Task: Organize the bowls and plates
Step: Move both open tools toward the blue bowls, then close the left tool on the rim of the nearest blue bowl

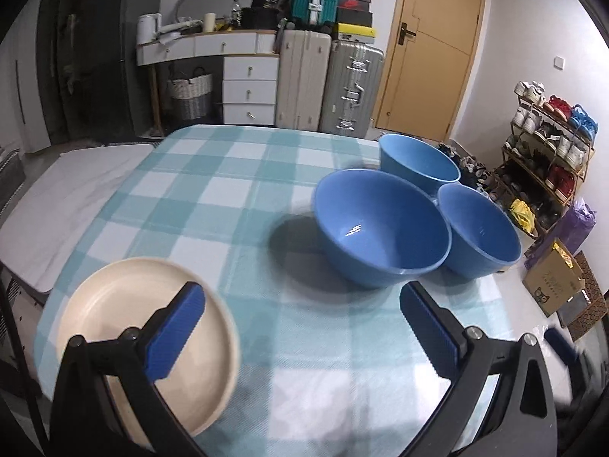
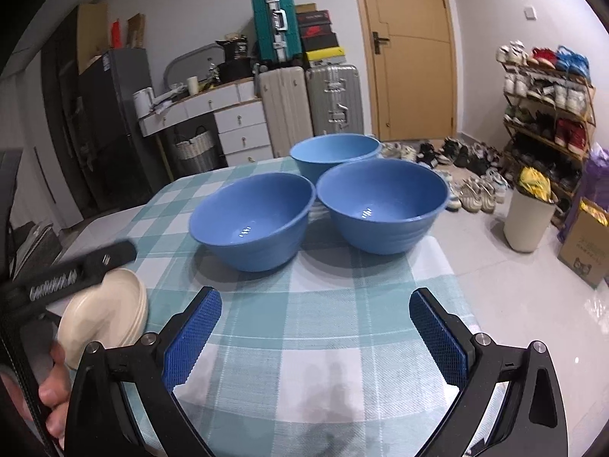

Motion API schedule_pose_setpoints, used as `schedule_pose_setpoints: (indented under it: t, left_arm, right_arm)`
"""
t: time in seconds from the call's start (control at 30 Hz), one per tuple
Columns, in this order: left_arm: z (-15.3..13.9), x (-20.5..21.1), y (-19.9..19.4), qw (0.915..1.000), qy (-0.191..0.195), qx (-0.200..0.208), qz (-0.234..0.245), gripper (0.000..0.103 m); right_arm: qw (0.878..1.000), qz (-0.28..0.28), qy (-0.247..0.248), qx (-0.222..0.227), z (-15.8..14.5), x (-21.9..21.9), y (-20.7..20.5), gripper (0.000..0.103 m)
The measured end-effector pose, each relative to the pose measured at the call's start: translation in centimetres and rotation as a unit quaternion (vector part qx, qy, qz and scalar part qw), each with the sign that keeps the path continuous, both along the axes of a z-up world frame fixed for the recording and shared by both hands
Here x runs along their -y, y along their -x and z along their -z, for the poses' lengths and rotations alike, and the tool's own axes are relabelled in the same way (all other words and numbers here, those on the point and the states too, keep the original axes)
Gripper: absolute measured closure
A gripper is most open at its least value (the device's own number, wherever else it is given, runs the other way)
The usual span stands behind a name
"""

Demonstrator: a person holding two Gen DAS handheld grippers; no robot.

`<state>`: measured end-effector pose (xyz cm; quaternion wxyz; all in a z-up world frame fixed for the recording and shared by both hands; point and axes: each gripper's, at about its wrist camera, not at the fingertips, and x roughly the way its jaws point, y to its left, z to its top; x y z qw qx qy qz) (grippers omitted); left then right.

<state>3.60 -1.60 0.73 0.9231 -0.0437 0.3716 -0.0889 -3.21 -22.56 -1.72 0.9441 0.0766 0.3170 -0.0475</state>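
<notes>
Both hand-held grippers, left (image 1: 302, 327) and right (image 2: 315, 337), spread wide, empty, above checked tablecloth (image 2: 304, 327), facing blue bowls (image 2: 253, 221).

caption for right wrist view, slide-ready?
Open right tool faces three blue bowls on checked tablecloth; cream plates at left.

3 blue bowls (image 2: 253, 224), cream plate (image 1: 114, 304), teal/white check cloth (image 1: 236, 175), blue-padded claws (image 2: 315, 337).

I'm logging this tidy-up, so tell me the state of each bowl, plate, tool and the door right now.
Near left bowl: upright, empty.
Near right bowl: upright, empty.
Far bowl: upright, contents hidden.
Plates: stacked at the table's left edge.
Left tool: open, holding nothing.
Right tool: open, holding nothing.
Door: closed.
</notes>
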Motion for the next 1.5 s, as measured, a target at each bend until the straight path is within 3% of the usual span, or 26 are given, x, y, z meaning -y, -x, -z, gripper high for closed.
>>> schedule_pose_setpoints:
  t: [0.17, 0.47, 0.63, 0.7, 0.77, 0.9, 0.97, 1.07, 1.17, 1.3, 1.5]
  left_arm:
    - [0.3, 2.6, -4.8, 0.9975, 0.004, -0.07, 0.006, 0.0]
    - [2.6, 5.9, -11.7, 0.9881, -0.01, -0.152, 0.022, 0.001]
    - [3.7, 6.6, -13.4, 0.9829, -0.013, -0.181, 0.031, 0.002]
    - [4.1, 7.0, -14.1, 0.981, -0.024, -0.189, 0.035, 0.01]
    - [4.5, 7.2, -14.7, 0.9792, -0.039, -0.196, 0.035, 0.028]
    - [6.0, 6.7, -15.7, 0.9691, -0.006, -0.244, 0.038, 0.047]
    - [6.4, 6.3, -16.0, 0.9659, 0.006, -0.257, 0.033, 0.071]
    - [6.6, 5.5, -16.2, 0.9652, 0.011, -0.26, 0.027, 0.088]
    - [6.9, 4.9, -16.6, 0.9621, 0.017, -0.271, 0.022, 0.092]
    - [6.8, 4.8, -16.3, 0.964, -0.001, -0.265, 0.024, 0.092]
    - [6.7, 4.2, -15.1, 0.9613, -0.008, -0.273, 0.037, 0.092]
  right_arm:
    - [1.0, 0.023, -0.016, -0.014, 0.5, 1.8, 0.0, 0.002]
    - [0.999, 0.013, -0.02, -0.021, 0.9, 2.4, -0.5, 0.002]
    - [0.999, 0.025, -0.034, -0.031, 1.2, 3.1, -0.5, 0.002]
    - [0.998, 0.031, -0.042, -0.034, 1.3, 3.4, -0.6, 0.002]
    - [0.997, 0.037, -0.051, -0.035, 1.4, 3.8, -0.6, 0.002]
    - [0.997, 0.042, -0.058, -0.033, 1.3, 4.0, -0.4, 0.002]
    - [0.997, 0.039, -0.059, -0.034, 1.4, 4.1, -0.4, 0.002]
    - [0.996, 0.04, -0.066, -0.035, 1.4, 4.2, -0.4, 0.002]
    - [0.995, 0.045, -0.079, -0.037, 1.7, 4.5, -0.5, 0.002]
    - [0.993, 0.048, -0.099, -0.049, 2.1, 4.7, -1.0, 0.002]
    - [0.984, 0.038, -0.164, -0.059, 2.5, 5.4, -2.1, 0.002]
